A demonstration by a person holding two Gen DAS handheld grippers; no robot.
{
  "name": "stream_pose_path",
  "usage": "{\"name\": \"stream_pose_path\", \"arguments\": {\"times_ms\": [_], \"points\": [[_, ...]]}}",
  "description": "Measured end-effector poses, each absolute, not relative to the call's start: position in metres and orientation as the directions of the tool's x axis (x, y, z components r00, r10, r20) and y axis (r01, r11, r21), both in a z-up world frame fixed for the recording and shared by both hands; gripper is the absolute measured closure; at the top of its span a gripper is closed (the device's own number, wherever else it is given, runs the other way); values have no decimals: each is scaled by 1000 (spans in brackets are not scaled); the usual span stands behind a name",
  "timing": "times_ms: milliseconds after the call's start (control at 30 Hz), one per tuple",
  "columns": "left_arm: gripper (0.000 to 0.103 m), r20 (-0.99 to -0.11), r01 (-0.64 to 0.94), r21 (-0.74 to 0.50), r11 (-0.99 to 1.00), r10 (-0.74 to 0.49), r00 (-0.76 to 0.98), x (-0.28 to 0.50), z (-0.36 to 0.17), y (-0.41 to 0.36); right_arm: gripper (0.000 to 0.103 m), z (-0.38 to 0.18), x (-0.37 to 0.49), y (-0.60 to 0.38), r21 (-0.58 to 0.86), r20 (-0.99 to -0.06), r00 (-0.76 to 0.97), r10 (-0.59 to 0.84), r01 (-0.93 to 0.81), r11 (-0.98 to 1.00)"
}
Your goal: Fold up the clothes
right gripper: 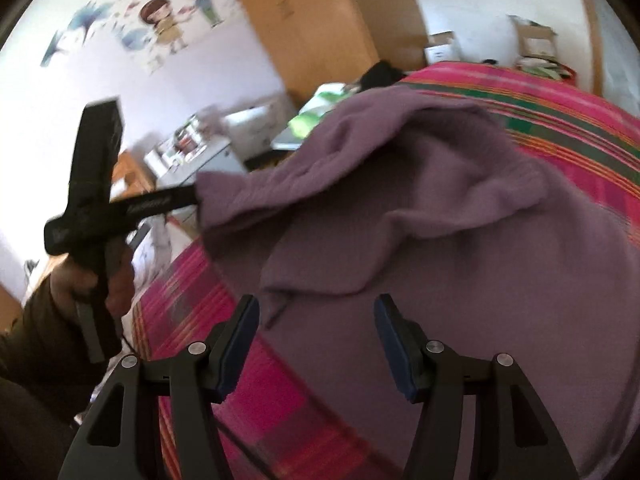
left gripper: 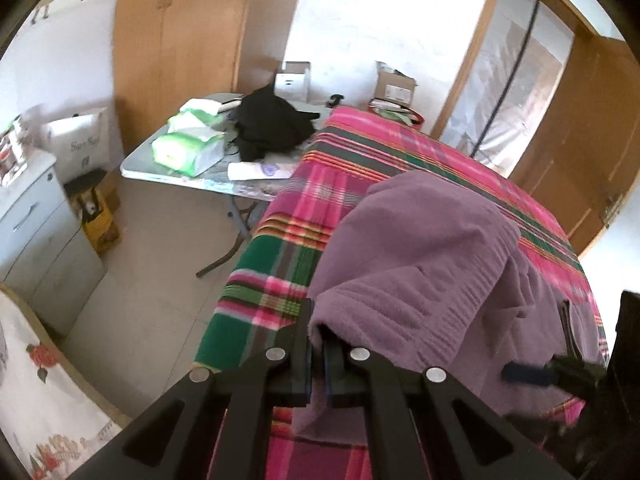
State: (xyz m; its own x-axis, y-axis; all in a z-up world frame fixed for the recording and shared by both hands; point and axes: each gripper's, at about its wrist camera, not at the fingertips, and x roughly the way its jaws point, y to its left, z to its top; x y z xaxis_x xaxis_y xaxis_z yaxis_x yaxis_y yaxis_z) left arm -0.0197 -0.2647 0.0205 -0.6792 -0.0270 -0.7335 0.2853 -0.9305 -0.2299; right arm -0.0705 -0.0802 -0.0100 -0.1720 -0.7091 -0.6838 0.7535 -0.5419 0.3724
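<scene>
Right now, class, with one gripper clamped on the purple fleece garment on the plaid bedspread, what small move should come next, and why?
Probably carry the pinched edge across the rest of the purple fleece garment and lay it down. The left gripper is shut on that edge, lifted off the pink and green plaid bedspread, while the right gripper is open above the flat part, holding nothing.
</scene>
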Motion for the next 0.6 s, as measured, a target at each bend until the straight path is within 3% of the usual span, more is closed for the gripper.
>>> {"name": "stream_pose_path", "arguments": {"times_ms": [333, 367, 467, 533, 600], "points": [[99, -743, 320, -275, -907, -11, -669, -14, 15, -272, 44, -19, -71, -129, 280, -738, -199, -645, 778, -562], [99, -745, 320, -275, -907, -10, -667, -14, 15, -272, 50, -20, -71, -132, 260, -744, -214, -633, 781, -569], [99, -748, 324, -275, -905, -10, -664, -15, 14, -273, 83, -20, -74, -137, 149, -768, -295, -569, 782, -606], [99, -750, 330, -277, -902, -11, -661, -14, 12, -274, 94, -19, -82, -134, 161, -768, -291, -571, 775, -611], [99, -750, 332, -281, -901, -10, -661, -14, 12, -275, 97, -14, -86, -129, 149, -758, -312, -573, 773, -617]]}}
